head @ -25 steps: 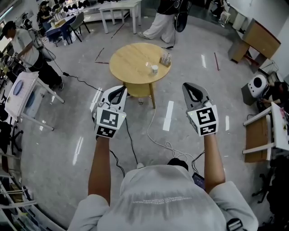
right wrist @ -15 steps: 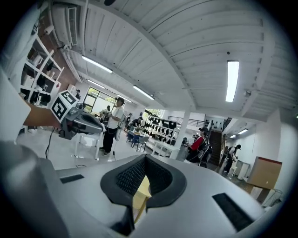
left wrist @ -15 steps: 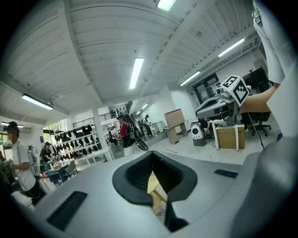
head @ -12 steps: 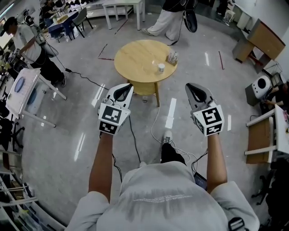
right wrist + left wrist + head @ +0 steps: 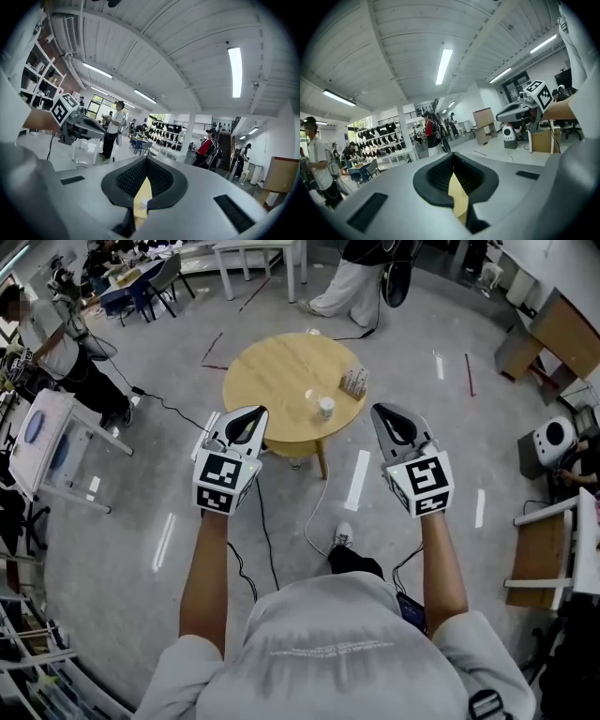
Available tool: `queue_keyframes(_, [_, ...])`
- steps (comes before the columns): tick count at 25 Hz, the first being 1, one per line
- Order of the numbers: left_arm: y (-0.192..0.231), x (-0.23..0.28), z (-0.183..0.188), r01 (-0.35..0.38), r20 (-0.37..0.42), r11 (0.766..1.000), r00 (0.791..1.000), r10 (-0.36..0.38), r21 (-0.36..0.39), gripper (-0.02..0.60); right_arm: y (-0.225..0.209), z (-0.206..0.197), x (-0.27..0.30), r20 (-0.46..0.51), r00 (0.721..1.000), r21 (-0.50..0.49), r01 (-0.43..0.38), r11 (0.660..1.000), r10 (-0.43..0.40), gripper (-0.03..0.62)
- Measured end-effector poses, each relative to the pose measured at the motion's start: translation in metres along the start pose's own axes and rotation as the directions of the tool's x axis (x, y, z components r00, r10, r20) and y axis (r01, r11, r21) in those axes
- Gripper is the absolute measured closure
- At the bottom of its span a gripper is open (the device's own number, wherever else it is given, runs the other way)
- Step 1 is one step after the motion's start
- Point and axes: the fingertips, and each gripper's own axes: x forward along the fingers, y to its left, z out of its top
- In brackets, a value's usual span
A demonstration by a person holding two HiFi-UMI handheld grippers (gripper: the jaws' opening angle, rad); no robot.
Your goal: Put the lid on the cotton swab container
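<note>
Both tools are shut and hold nothing: the left tool (image 5: 246, 420) and the right tool (image 5: 392, 420) hang above the floor, short of the round counter (image 5: 272, 371), where the small white cotton swab container (image 5: 324, 407) stands near the right edge

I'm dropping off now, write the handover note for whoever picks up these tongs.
Left tongs: shut, empty.
Right tongs: shut, empty.
Both held in the air short of the round table.
Cotton swab container stands near the table's right edge, a small white piece beside it, too small to confirm as the lid.
Done: nothing.
Left: reach the table, pick up the lid, fit it.
</note>
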Motion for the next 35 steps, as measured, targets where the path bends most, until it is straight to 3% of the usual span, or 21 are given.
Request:
queue_keyframes(6, [0.019,0.085,0.002,-0.026,-0.046,0.999,0.999,0.025,-0.027,0.563,-0.062,-0.027,0.055,-0.039,0.998,0.013,-0.052,0.999,0.053,0.568])
queue_keyframes(14, [0.022,0.167,0.014,-0.063,-0.03,0.998,0.998,0.062,-0.008,0.563,-0.128,-0.062,0.099,-0.02,0.994,0.045,-0.109,0.993,0.11,0.568])
queue_keyframes(22, [0.054,0.212,-0.002,-0.16,-0.077,0.986,0.985,0.155,-0.057,0.563,-0.16,-0.083,0.144,-0.012,0.985,0.127,-0.171,0.977,0.174,0.568])
queue_keyframes(25, [0.073,0.222,-0.023,-0.138,-0.108,0.988,0.986,0.13,-0.067,0.563,-0.149,-0.088,0.166,-0.009,0.983,0.167,-0.181,0.969,0.185,0.568])
queue_keyframes(29, [0.112,0.233,-0.052,-0.077,-0.115,0.991,0.991,0.065,-0.107,0.563,-0.128,-0.092,0.207,-0.075,0.983,0.155,-0.156,0.976,0.169,0.566])
queue_keyframes(35, [0.131,0.274,-0.087,0.071,-0.123,0.982,0.988,-0.093,-0.173,0.561,-0.134,-0.118,0.234,-0.192,0.98,0.172,-0.023,0.985,0.056,0.566])
